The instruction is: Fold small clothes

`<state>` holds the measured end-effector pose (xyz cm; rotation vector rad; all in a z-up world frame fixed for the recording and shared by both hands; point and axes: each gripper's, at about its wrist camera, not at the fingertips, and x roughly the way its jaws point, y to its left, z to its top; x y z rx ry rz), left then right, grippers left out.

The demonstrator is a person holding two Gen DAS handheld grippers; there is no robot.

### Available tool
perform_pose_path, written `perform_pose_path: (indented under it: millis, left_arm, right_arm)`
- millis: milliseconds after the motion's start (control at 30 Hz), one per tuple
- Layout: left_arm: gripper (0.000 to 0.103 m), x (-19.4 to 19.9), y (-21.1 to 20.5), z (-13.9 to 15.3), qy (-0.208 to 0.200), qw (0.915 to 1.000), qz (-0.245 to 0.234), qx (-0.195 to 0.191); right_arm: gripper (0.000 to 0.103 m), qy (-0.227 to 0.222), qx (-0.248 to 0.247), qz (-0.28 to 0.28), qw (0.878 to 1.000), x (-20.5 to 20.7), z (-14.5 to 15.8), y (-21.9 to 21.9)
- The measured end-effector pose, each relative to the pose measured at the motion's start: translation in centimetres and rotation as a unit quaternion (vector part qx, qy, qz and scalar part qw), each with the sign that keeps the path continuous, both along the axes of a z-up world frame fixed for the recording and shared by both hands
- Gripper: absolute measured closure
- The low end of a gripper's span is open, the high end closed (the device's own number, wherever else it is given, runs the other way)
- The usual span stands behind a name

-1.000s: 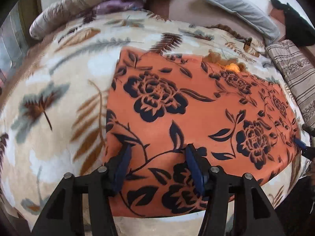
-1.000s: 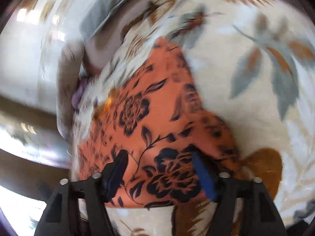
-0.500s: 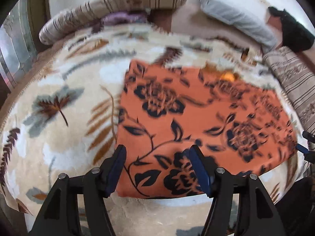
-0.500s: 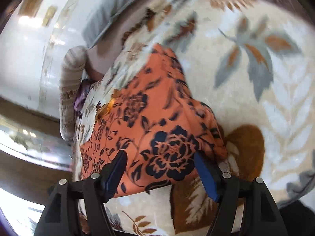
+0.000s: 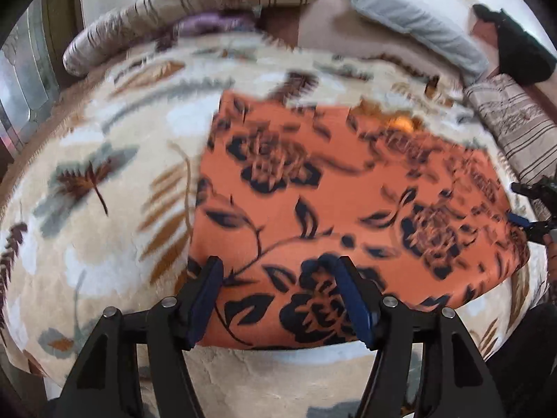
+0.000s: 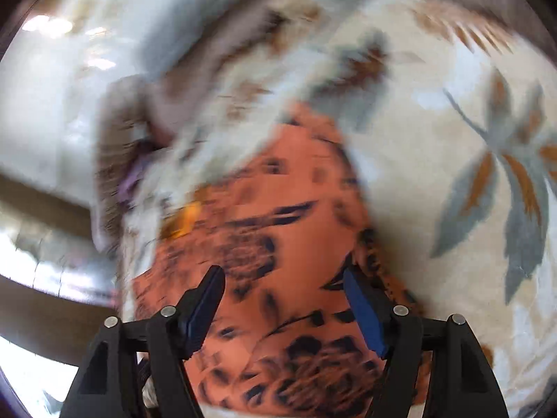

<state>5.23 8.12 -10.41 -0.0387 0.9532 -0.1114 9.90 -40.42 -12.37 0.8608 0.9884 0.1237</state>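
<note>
Cloth (image 5: 348, 188), orange with black flowers, lies spread flat on a cream blanket (image 5: 104, 181) with a leaf pattern in the left wrist view. The left tongs (image 5: 278, 296) hang over the cloth's near edge with their blue pads apart, nothing pinched between them; the cloth only shows through the gap. At the far right the tips of the right tongs (image 5: 532, 209) peek in beside the cloth's right edge. Behind the blanket lie a striped bolster (image 5: 195, 7), a grey pillow (image 5: 410, 24) and something purple (image 5: 209, 22) (too blurred to name). A striped cushion (image 5: 515, 129) sits at the right.

In the right wrist view, heavily blurred, the same cloth (image 6: 278, 230) runs from the middle down to the bottom of the picture on the blanket (image 6: 470, 139). The right tongs (image 6: 282, 306) stand wide open above it, pads clear of the fabric as far as can be told, gripping nothing. A yellow patch (image 6: 184, 219) shows at the cloth's far edge.
</note>
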Motion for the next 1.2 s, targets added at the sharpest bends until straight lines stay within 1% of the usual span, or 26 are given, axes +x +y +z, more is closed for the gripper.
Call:
perform_pose_path:
  millis: [67,100,167,267,333,367,400,500,600,667,733,767,800,833,867,967,1000,1067,1133,1200]
  left_arm:
    - [0.036,-0.3,-0.3,1.2,-0.021,0.9998,-0.007,0.000]
    - [0.036,-0.3,-0.6,1.5,-0.027,0.9995,-0.012,-0.004]
    - [0.034,0.1,-1.0,1.2,-0.022,0.9995,-0.018,-0.011]
    - [0.034,1.3,-1.6,-1.4,0.025,0.9995,-0.019,0.006]
    - [0.034,1.4,-1.7,-2.0,0.029,0.9994,-0.018,0.008]
    - [0.034,1.4,-1.7,-1.7,0.027,0.9994,-0.019,0.009]
    - [0.034,1.3,-1.7,-1.4,0.024,0.9995,-0.020,0.006]
    - [0.034,0.9,-1.2,-0.5,0.013,0.9999,-0.009,0.000]
    - [0.034,0.4,-0.1,0.0,0.001,0.9998,0.012,-0.013]
    - [0.034,0.2,0.5,-0.2,0.008,0.9997,0.021,-0.010]
    - [0.034,0.8,1.1,-0.9,0.027,0.9993,0.025,-0.004]
    - [0.034,0.8,1.3,-1.0,0.030,0.9992,0.024,-0.007]
    - [0.034,0.5,1.4,-0.6,0.022,0.9994,0.025,-0.013]
    - [0.034,0.2,1.4,-0.2,0.012,0.9994,0.028,-0.015]
    - [0.034,0.0,1.4,0.2,0.002,0.9995,0.031,-0.012]
    - [0.034,-0.3,1.5,1.3,-0.017,0.9994,0.026,-0.019]
    - [0.034,-0.5,1.6,1.6,-0.024,0.9991,0.027,-0.020]
    - [0.034,-1.0,1.9,2.0,-0.032,0.9987,0.035,-0.019]
    - [0.034,-1.6,2.4,2.0,-0.033,0.9982,0.047,-0.017]
    - [0.034,-1.7,2.8,1.3,-0.019,0.9984,0.051,-0.016]
  right_arm:
    - [0.029,-0.026,-0.021,0.014,0.999,0.6,1.7,0.5]
    - [0.029,-0.042,-0.023,0.023,0.999,1.3,2.5,0.7]
    - [0.029,-0.045,-0.017,0.034,0.998,3.0,2.8,0.9]
    - [0.029,-0.035,-0.006,0.025,0.999,6.5,1.4,-0.1]
    - [0.029,0.000,0.000,-0.004,1.000,8.2,-1.1,-1.6]
    - [0.029,0.002,0.027,-0.025,0.999,8.3,-2.0,-2.4]
    - [0.029,-0.003,0.043,-0.034,0.998,8.1,-2.0,-2.8]
    - [0.029,-0.034,0.025,-0.011,0.999,7.3,0.0,-1.9]
    - [0.029,-0.047,0.026,0.001,0.999,7.4,0.7,-1.7]
    - [0.029,-0.037,0.016,-0.020,0.999,8.1,-0.1,-2.7]
    - [0.029,-0.010,0.033,-0.056,0.998,8.3,-1.7,-4.2]
    - [0.028,0.003,0.029,-0.081,0.996,7.9,-1.8,-4.7]
    - [0.028,0.000,0.030,-0.083,0.996,7.5,-1.5,-4.6]
    - [0.028,-0.015,0.039,-0.073,0.996,7.2,-1.1,-4.4]
    - [0.028,-0.027,0.038,-0.061,0.997,6.9,-0.4,-3.9]
    - [0.028,-0.070,-0.013,-0.055,0.996,4.9,2.6,-2.7]
    - [0.028,-0.076,-0.018,-0.050,0.996,4.8,3.1,-1.9]
    - [0.028,-0.091,-0.019,-0.018,0.996,3.6,4.4,-0.5]
    - [0.028,-0.100,-0.012,0.027,0.995,2.4,5.1,1.7]
    - [0.028,-0.093,0.005,0.069,0.993,1.7,4.8,3.6]
